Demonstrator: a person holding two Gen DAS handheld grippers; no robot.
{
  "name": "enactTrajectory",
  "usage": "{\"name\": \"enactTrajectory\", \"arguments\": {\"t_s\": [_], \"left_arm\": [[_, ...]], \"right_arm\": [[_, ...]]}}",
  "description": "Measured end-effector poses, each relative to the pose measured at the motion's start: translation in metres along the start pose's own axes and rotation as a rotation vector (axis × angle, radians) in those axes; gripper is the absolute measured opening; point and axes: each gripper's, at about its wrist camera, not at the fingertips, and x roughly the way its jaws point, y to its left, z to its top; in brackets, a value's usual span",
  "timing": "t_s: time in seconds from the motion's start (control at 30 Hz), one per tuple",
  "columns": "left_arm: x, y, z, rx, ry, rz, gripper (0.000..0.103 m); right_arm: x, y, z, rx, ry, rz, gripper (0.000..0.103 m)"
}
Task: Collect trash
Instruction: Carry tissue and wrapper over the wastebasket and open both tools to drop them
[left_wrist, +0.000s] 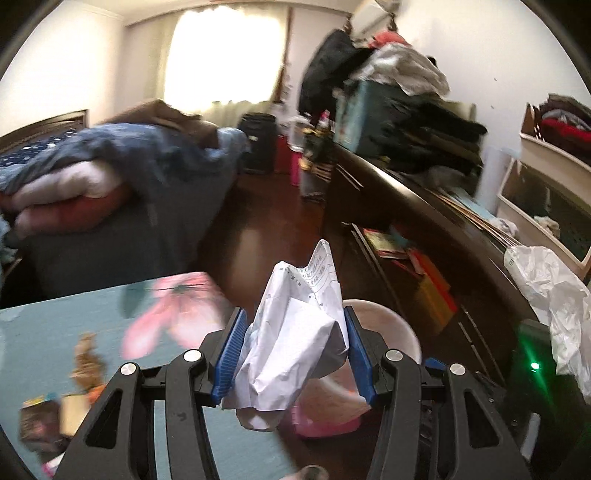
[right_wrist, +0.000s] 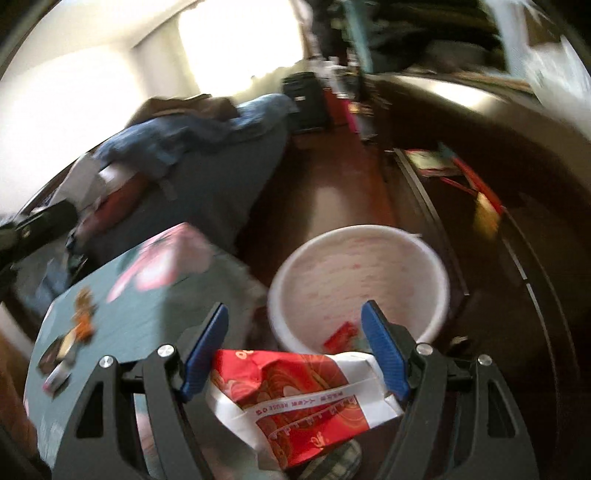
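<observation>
A crumpled paper (left_wrist: 295, 332) is pinched tight in the left claw (left_wrist: 293, 350), held in the air with the white bin (left_wrist: 399, 332) just behind it at about 3 o'clock. The right claw (right_wrist: 295, 354) is spread wide, and a red-and-white wrapper (right_wrist: 295, 402) is seen low between its blue pads (right_wrist: 205, 350); whether it's touched by them can't be told, pretty blurry there. The bin (right_wrist: 369, 258) sits on the floor at 12 o'clock from that claw, with a red scrap (right_wrist: 340, 336) in the bottom. More scraps (right_wrist: 79, 321) are left on the teal counter (right_wrist: 147, 314) at 9 o'clock.
</observation>
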Motion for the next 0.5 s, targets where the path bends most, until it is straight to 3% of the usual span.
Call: {"name": "enactTrajectory", "arguments": {"t_s": [0.23, 0.4, 0.5], "left_arm": [[0.068, -0.051, 0.017, 0.067, 0.013, -0.068, 0.057], [0.096, -0.071, 0.021, 0.097, 0.019, -0.084, 0.065], [0.100, -0.071, 0.025, 0.085, 0.003, -0.086, 0.077]], "right_arm": [[0.051, -0.051, 0.022, 0.085, -0.010, -0.070, 0.075], [0.079, -0.070, 0.030, 0.119, -0.024, -0.091, 0.081], [0.087, -0.079, 0.028, 0.143, -0.019, -0.096, 0.084]]}}
